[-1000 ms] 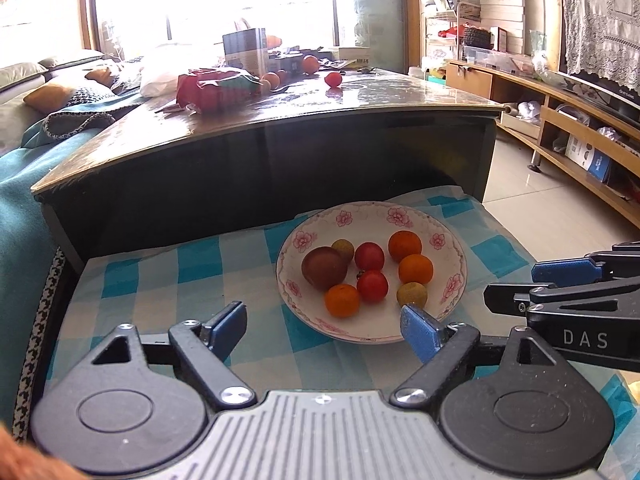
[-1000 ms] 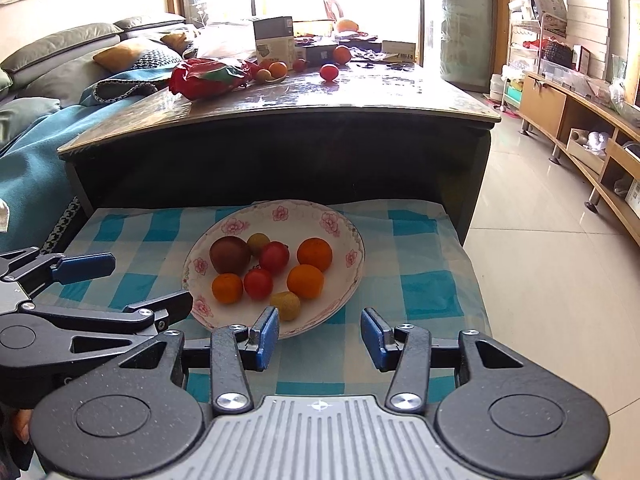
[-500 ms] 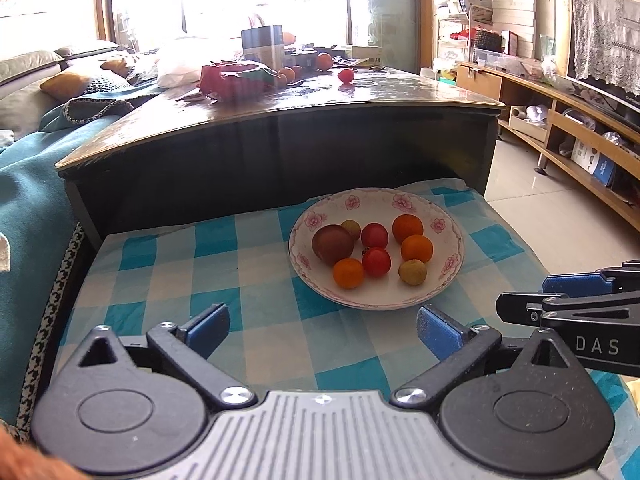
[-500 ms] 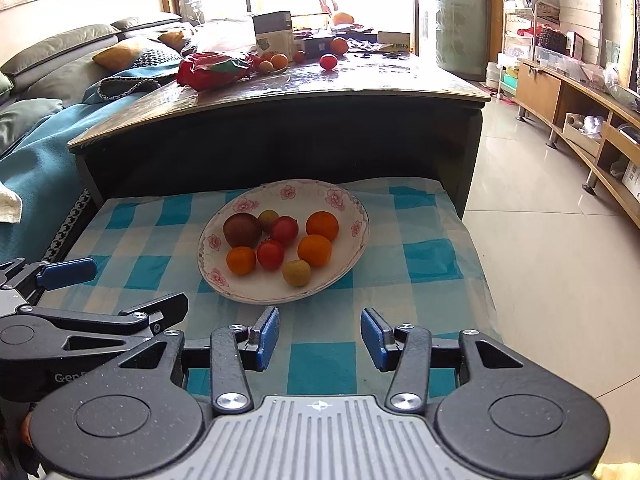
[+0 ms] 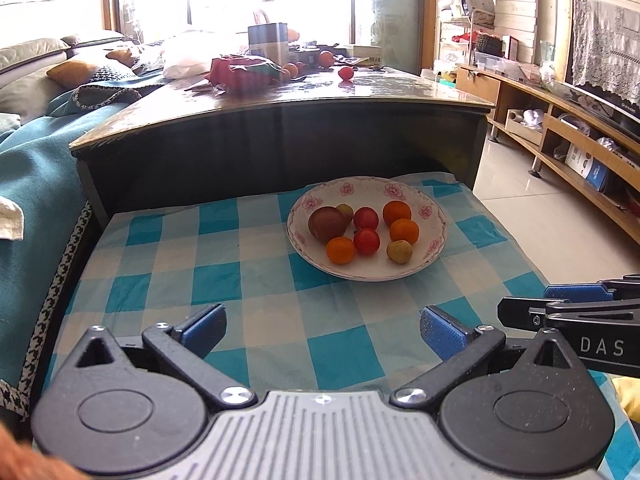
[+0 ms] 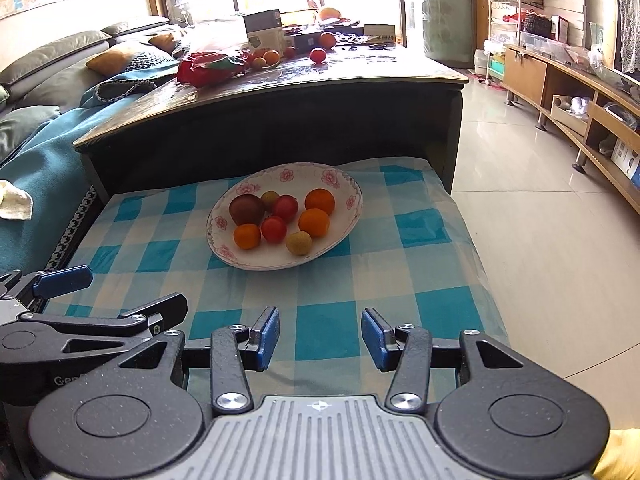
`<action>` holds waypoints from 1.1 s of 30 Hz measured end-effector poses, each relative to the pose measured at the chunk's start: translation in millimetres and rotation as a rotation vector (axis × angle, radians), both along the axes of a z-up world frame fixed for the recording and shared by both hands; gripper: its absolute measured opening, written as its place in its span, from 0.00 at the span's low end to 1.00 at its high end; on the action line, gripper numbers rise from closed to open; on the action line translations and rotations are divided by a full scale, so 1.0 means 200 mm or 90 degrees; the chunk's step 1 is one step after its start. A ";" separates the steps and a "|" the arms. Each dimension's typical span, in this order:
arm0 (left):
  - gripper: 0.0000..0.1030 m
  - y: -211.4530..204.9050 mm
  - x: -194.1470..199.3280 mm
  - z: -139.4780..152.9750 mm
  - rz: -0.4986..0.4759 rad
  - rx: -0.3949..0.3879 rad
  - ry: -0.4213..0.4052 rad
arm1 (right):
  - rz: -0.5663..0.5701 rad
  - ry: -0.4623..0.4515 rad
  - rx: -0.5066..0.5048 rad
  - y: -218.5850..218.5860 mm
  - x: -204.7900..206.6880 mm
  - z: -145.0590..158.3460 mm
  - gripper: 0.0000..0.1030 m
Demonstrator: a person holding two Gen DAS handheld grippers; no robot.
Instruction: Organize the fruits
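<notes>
- The fruits lie together in a white plate (image 5: pixel 434 236) with pink flowers on its rim; the plate stands on a blue and white checked cloth (image 5: pixel 248 280).
- In the plate there are three small oranges (image 5: pixel 397 213), two red tomatoes (image 5: pixel 366 218), one dark brownish-red fruit (image 5: pixel 327 222) at the left, and two small yellowish fruits (image 5: pixel 399 251).
- The fruits are close to each other, several of them touching.
- The left claw (image 5: pixel 322 328) is released, with its blue pads wide apart. Its jaws have just been opening and nothing is between them. It hangs over the cloth, apart from the plate.
- The right claw (image 6: pixel 320 338) is also released, with a narrower gap and only the cloth seen through it. It is also apart from the plate.
- Each claw shows at the edge of the other one's view.
- Behind the cloth there is a dark counter (image 5: pixel 280 100) with a shiny top. On it lie more oranges, one red tomato (image 5: pixel 345 73), a red bag (image 5: pixel 240 72) and a box (image 5: pixel 268 40).
- At the left is a sofa (image 6: pixel 60 80) with cushions, at the right a tiled floor (image 6: pixel 540 220) and a long wooden shelf (image 5: pixel 560 136).
</notes>
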State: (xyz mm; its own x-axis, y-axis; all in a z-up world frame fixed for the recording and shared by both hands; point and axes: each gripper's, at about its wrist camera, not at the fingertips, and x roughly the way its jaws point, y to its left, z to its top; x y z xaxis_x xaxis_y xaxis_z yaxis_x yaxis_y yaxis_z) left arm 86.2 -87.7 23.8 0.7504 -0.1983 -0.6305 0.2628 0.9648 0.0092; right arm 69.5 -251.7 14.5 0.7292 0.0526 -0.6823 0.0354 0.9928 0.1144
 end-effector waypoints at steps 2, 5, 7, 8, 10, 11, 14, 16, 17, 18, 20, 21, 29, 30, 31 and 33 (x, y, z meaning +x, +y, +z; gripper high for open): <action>1.00 0.01 -0.02 0.00 0.002 -0.001 0.002 | 0.000 -0.001 0.004 0.00 -0.02 0.01 0.40; 1.00 0.02 -0.05 -0.01 0.005 -0.003 0.006 | 0.001 0.000 0.006 0.01 -0.04 0.01 0.40; 1.00 0.03 -0.06 -0.01 0.006 -0.002 0.007 | 0.002 0.003 0.005 0.02 -0.06 0.00 0.40; 1.00 0.03 -0.07 -0.02 0.006 -0.001 0.007 | 0.002 0.005 0.004 0.02 -0.07 0.00 0.40; 1.00 0.03 -0.09 -0.02 0.006 0.001 0.008 | 0.004 0.008 0.002 0.03 -0.08 0.00 0.40; 1.00 0.04 -0.10 -0.02 0.007 0.001 0.009 | 0.004 0.009 0.002 0.03 -0.09 0.00 0.40; 1.00 0.05 -0.12 -0.02 0.009 0.001 0.010 | 0.004 0.012 0.002 0.04 -0.11 0.00 0.40; 1.00 0.05 -0.14 -0.02 0.011 0.002 0.011 | 0.003 0.013 0.003 0.04 -0.13 0.00 0.40; 1.00 0.06 -0.15 -0.02 0.011 0.002 0.011 | 0.003 0.015 0.004 0.05 -0.14 -0.01 0.40; 1.00 0.06 -0.15 -0.02 0.011 0.002 0.011 | 0.002 0.016 0.004 0.05 -0.14 -0.01 0.40; 1.00 0.06 -0.17 -0.02 0.011 0.001 0.013 | 0.002 0.018 0.004 0.06 -0.16 -0.01 0.40; 1.00 0.07 -0.18 -0.02 0.012 0.000 0.013 | 0.003 0.019 0.004 0.06 -0.17 -0.01 0.40; 1.00 0.09 -0.27 -0.03 0.016 0.003 0.019 | 0.004 0.028 0.006 0.09 -0.24 -0.02 0.40; 1.00 0.10 -0.28 -0.03 0.017 0.001 0.020 | 0.004 0.029 0.005 0.09 -0.25 -0.02 0.40; 1.00 0.10 -0.29 -0.03 0.018 0.001 0.020 | 0.005 0.029 0.004 0.09 -0.26 -0.02 0.40; 1.00 0.11 -0.31 -0.03 0.019 0.008 0.012 | 0.006 0.029 0.004 0.10 -0.27 -0.02 0.40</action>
